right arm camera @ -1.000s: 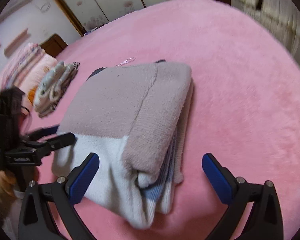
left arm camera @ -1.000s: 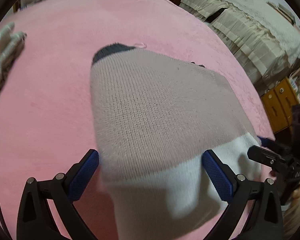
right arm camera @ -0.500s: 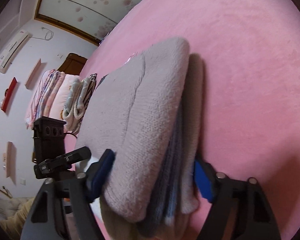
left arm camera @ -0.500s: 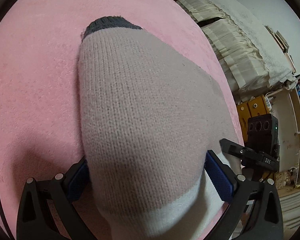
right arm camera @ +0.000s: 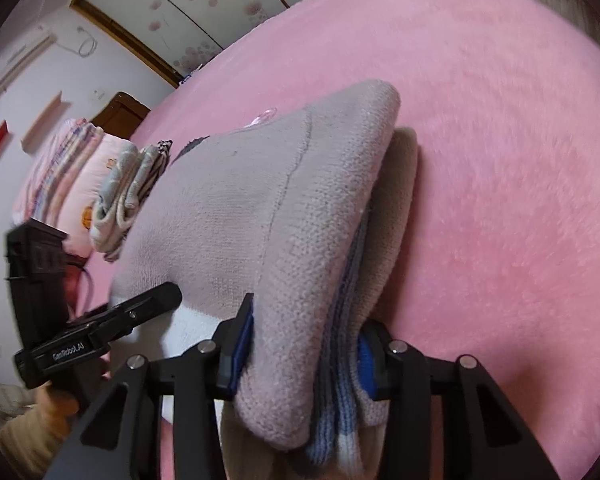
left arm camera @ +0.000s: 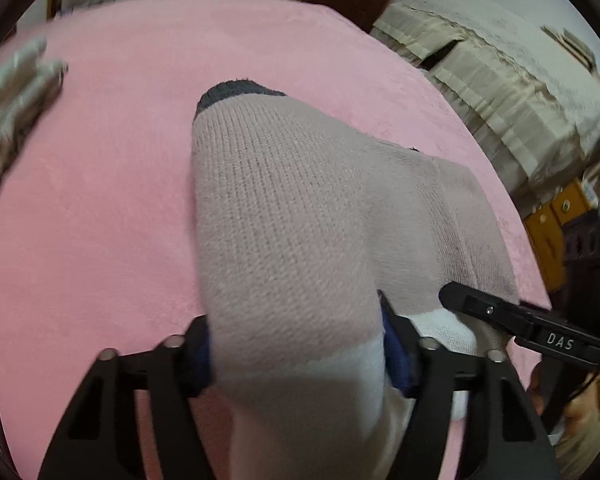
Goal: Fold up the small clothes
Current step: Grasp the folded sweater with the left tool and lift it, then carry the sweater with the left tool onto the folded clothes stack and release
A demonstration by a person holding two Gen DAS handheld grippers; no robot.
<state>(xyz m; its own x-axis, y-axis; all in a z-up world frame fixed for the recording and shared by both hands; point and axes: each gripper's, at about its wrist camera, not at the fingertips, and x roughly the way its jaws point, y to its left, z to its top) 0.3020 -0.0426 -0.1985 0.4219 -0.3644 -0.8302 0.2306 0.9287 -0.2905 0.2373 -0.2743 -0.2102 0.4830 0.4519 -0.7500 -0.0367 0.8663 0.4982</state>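
A folded mauve knit sweater with a white band and a dark grey collar lies on the pink blanket. My left gripper straddles its near left edge. The jaws are closing, and both blue pads press into the knit. In the right wrist view the sweater shows its stacked layers, with blue stripes inside. My right gripper has its jaws closing too, the pads squeezing the near right edge of the stack. Each gripper also shows in the other's view: the right gripper and the left gripper.
A small pile of folded clothes sits at the blanket's left edge, with a pillow stack behind it. Beige-covered furniture and a yellow cabinet stand beyond the right edge. A hand holds the left gripper.
Both grippers pushed in over the sweater's near edge and narrowed from wide open until the pads pressed the cloth. The near edge now bunches up between the fingers.
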